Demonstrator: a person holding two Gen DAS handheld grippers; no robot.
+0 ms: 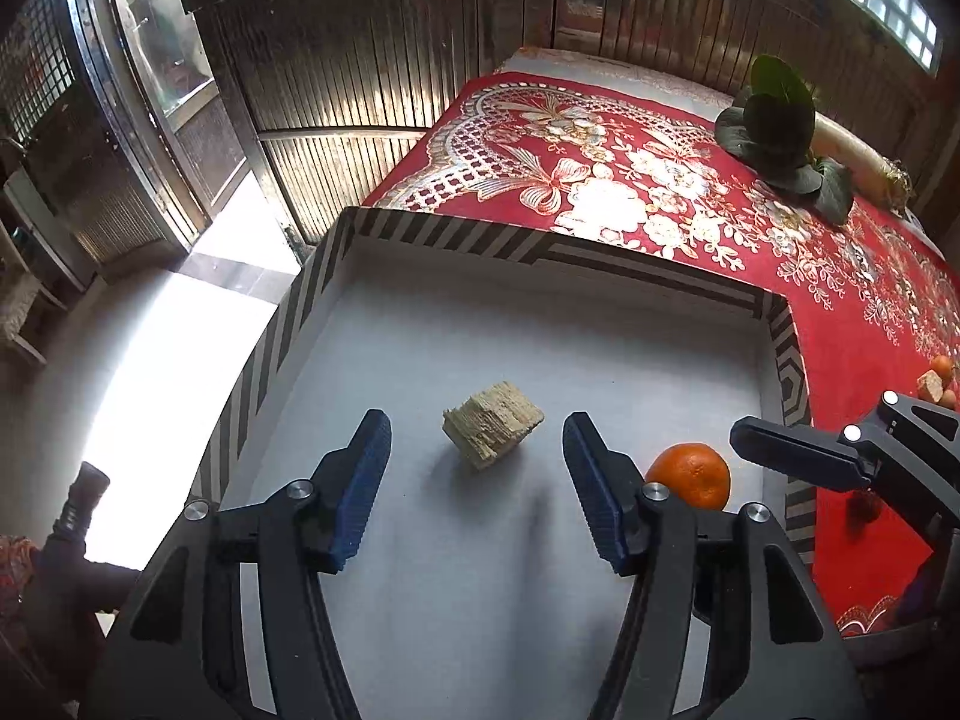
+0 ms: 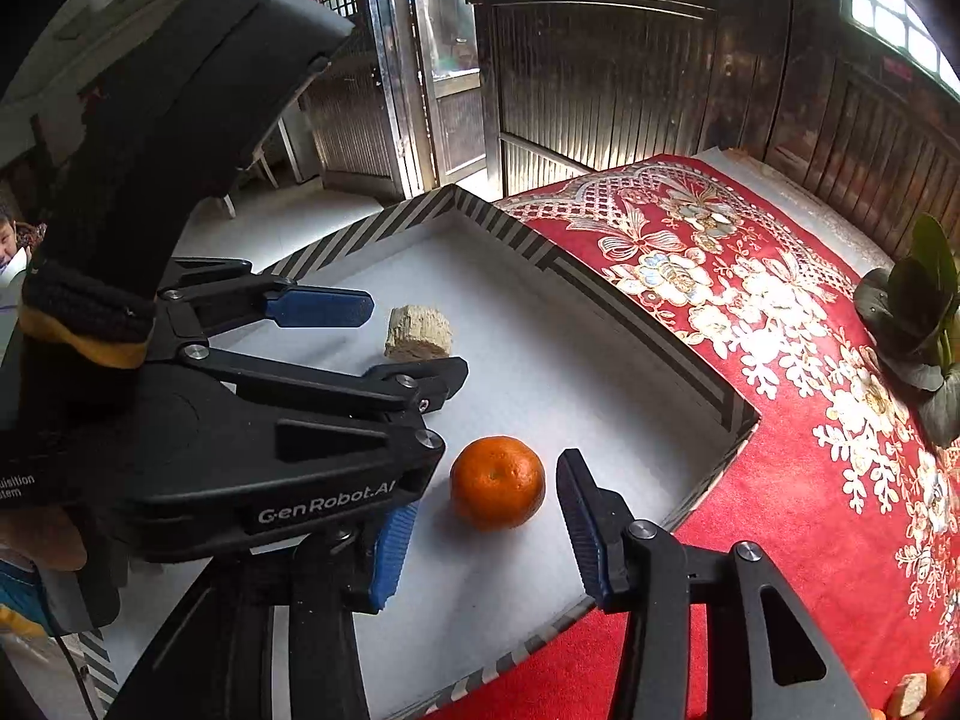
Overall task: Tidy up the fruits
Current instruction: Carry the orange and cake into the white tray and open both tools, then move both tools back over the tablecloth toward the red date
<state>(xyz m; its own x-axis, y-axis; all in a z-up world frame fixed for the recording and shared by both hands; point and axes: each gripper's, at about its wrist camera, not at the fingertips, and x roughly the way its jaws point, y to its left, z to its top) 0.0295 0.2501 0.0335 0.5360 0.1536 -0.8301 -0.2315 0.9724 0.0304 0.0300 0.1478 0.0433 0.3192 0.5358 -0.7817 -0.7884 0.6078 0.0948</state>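
A white tray (image 1: pixel 600 360) with a striped rim lies on a red flowered cloth (image 1: pixel 660 192). In it are a beige layered chunk (image 1: pixel 493 423) and an orange tangerine (image 1: pixel 690 476). My left gripper (image 1: pixel 477 480) is open, low over the tray, the chunk between and just beyond its blue pads, untouched. In the right wrist view my right gripper (image 2: pixel 486 534) is open with the tangerine (image 2: pixel 498 482) between its fingers on the tray floor (image 2: pixel 540 372). The chunk (image 2: pixel 418 333) lies farther in. The left gripper (image 2: pixel 408 342) crosses in front.
Green leafy vegetables (image 1: pixel 780 126) and a white radish (image 1: pixel 852 156) lie at the far right of the cloth. More small orange fruits and a beige chunk (image 1: pixel 936 381) sit on the cloth right of the tray. Wooden panelled walls and a doorway stand behind.
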